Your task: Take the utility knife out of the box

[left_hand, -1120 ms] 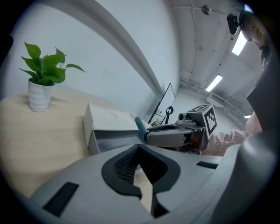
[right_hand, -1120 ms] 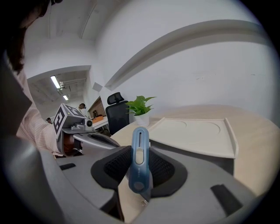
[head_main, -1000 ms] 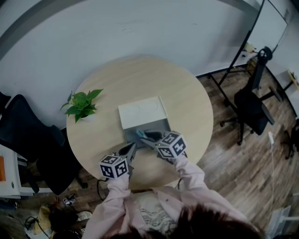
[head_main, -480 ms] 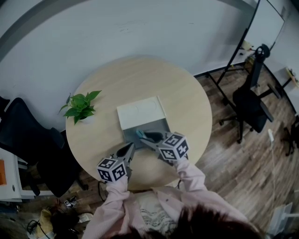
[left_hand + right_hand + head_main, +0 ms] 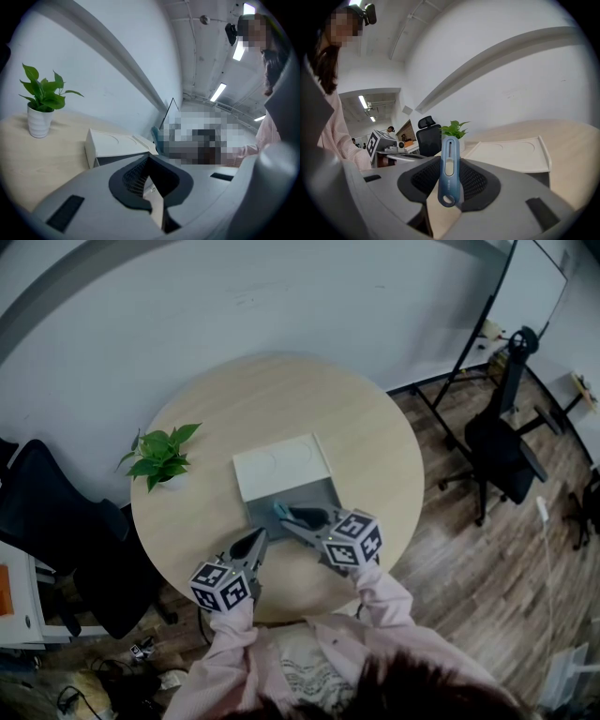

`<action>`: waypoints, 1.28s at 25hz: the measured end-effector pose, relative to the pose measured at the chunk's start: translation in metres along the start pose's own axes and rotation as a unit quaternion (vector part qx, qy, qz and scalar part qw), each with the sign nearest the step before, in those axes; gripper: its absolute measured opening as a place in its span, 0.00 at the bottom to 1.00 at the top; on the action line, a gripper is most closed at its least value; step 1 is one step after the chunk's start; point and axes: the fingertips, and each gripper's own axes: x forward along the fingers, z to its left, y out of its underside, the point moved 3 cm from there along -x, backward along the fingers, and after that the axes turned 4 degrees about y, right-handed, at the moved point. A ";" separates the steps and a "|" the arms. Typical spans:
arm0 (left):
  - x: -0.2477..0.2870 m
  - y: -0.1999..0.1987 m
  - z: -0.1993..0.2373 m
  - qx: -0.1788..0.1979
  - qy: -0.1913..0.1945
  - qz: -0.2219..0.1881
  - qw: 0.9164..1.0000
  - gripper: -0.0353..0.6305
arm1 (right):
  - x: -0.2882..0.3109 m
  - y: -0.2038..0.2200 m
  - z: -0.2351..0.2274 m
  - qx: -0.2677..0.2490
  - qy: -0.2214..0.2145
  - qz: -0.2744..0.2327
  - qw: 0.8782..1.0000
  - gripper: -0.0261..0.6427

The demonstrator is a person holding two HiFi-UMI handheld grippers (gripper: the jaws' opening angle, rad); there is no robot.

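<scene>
My right gripper [image 5: 284, 516] is shut on a blue utility knife [image 5: 279, 511], which hangs over the near end of the open grey box [image 5: 314, 493]. The box's white lid [image 5: 281, 465] lies open behind it. In the right gripper view the knife [image 5: 450, 171] stands upright between the pads, its ringed end towards the camera, with the box [image 5: 513, 152] beyond. My left gripper [image 5: 259, 536] hovers just left of the box's near corner, its jaws together and nothing in them. In the left gripper view its tips [image 5: 149, 161] point at the box [image 5: 115, 144].
A potted plant [image 5: 161, 454] stands at the left of the round wooden table [image 5: 375, 446]. A black office chair [image 5: 56, 521] is at the table's left, another chair [image 5: 506, 451] and a whiteboard stand [image 5: 478, 343] at the right. The table's near edge is under my wrists.
Both grippers have risen a little towards the camera, and the right one still holds the knife. The box and plant have not moved.
</scene>
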 end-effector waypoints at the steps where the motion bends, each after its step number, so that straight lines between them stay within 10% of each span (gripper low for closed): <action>1: -0.001 -0.001 0.000 0.001 0.000 0.000 1.000 0.06 | 0.000 -0.001 0.001 0.000 0.000 -0.002 1.000 0.25; 32: -0.017 -0.019 -0.015 0.039 0.013 -0.019 0.999 0.06 | -0.013 -0.013 0.023 -0.031 -0.006 -0.034 0.999 0.24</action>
